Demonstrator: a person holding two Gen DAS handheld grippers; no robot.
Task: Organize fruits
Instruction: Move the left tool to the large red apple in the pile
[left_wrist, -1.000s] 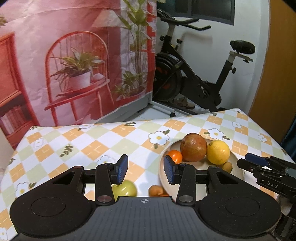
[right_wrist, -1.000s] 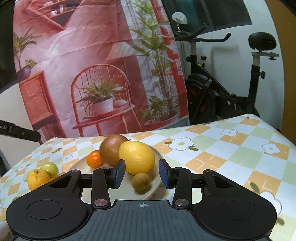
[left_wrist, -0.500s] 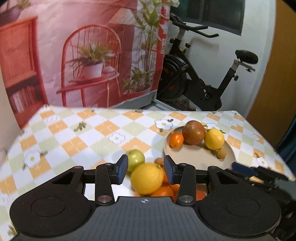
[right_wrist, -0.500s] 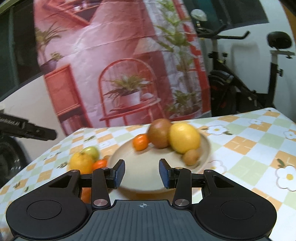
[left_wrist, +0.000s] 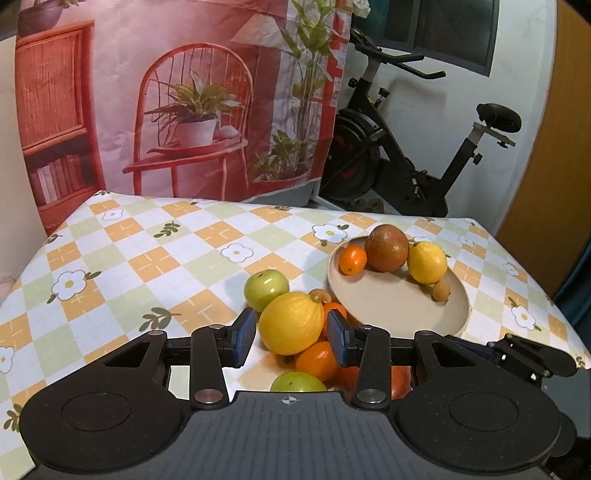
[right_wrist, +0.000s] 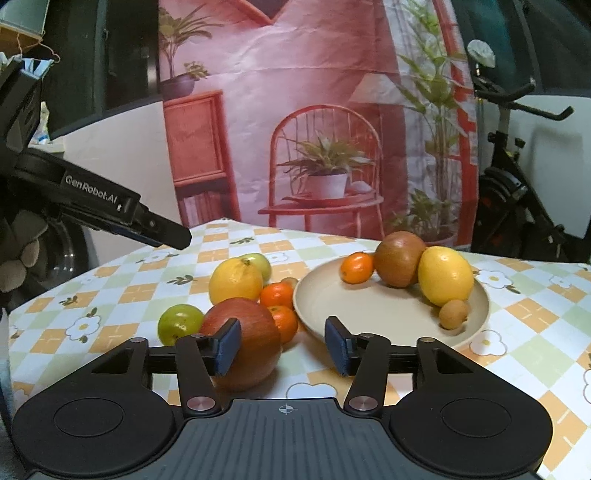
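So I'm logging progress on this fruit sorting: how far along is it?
Partly done. The beige round plate holds four fruits: a small orange mandarin, a brown-red round fruit, a yellow lemon and a small tan fruit. Neither tool grips anything: the left tool frames a second yellow lemon, open. That pile beside the plate is left, including the big red apple.

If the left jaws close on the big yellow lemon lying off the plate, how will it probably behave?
The lemon is round and looks firm, so it will likely hold its shape but may roll if nudged. Its skin looks dimpled, which should help the grip. It touches the oranges beside it, so lifting it may disturb them.
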